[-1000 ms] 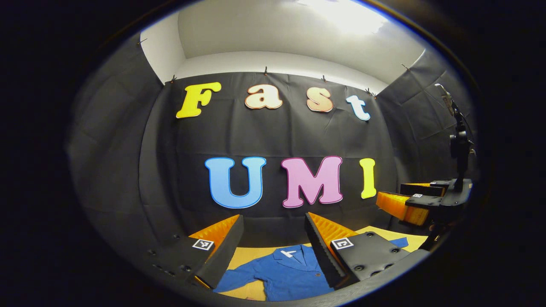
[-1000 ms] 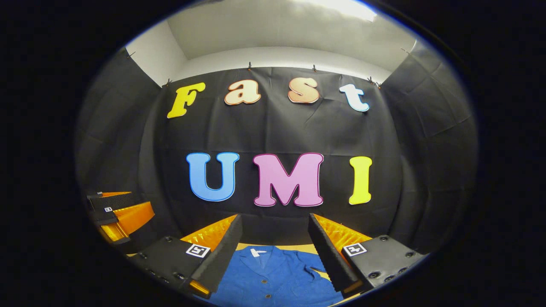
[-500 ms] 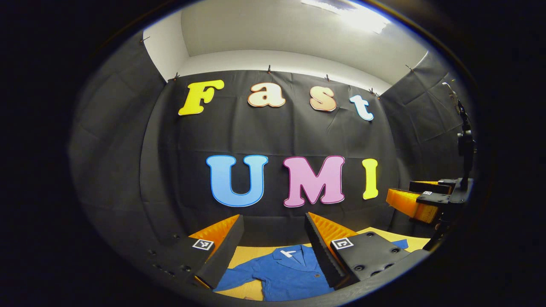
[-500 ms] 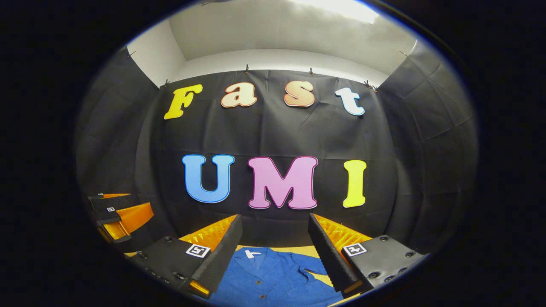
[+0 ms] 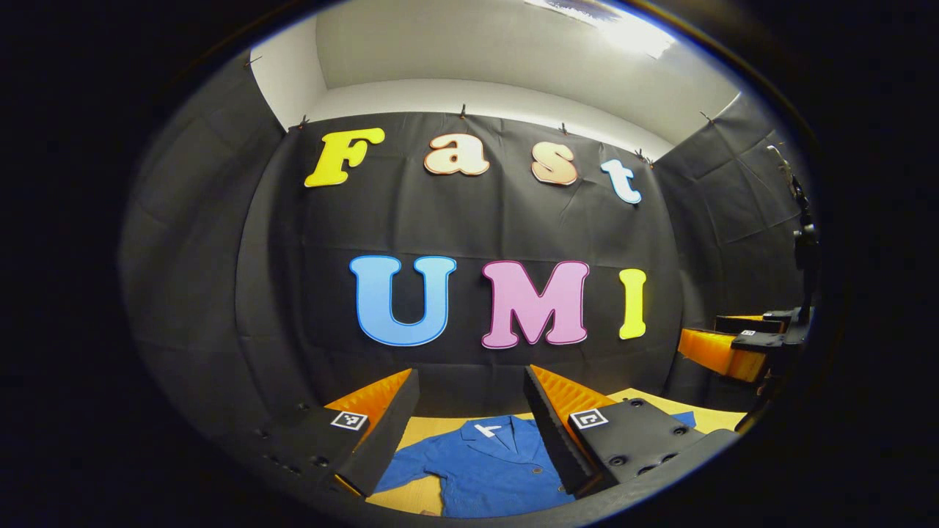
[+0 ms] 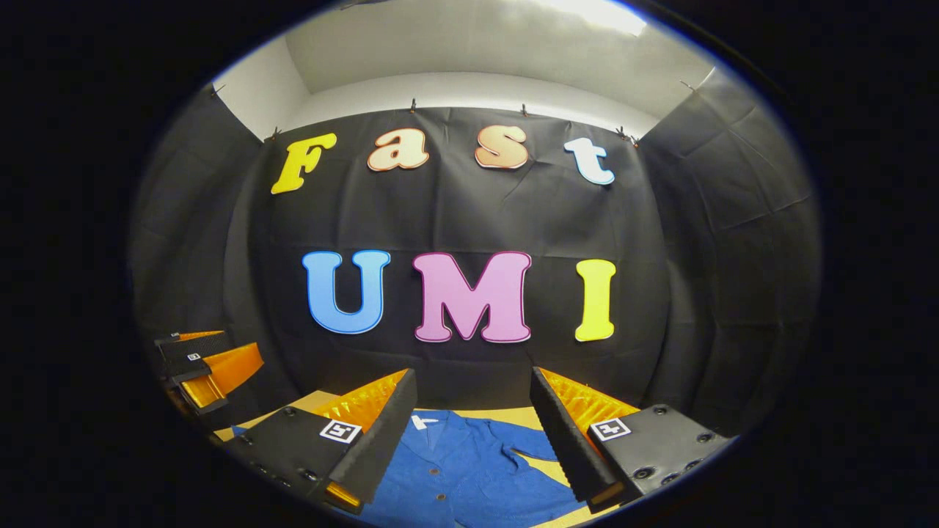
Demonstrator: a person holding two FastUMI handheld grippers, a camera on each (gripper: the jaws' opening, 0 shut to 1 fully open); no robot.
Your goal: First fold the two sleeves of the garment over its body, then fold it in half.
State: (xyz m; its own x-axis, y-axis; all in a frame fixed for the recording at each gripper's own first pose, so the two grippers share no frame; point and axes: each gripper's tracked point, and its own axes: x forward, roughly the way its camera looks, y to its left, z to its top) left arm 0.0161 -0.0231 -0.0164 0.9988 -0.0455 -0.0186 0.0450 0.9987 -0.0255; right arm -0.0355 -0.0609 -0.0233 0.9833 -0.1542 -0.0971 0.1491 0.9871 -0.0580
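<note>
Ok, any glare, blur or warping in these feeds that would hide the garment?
Left gripper view: ceiling light blows out; blue garment stays sharp and evenly lit on the table. Right gripper view: similar glare overhead, garment clear. Fisheye bends both edges.

Bright ceiling glare overhead — dim booth below, edges fisheye-warped, focus sharp.

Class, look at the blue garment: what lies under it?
The blue garment lies spread on a yellow-tan table. Bare tabletop shows around its collar and sleeves; whatever is beneath the cloth is covered.
</note>
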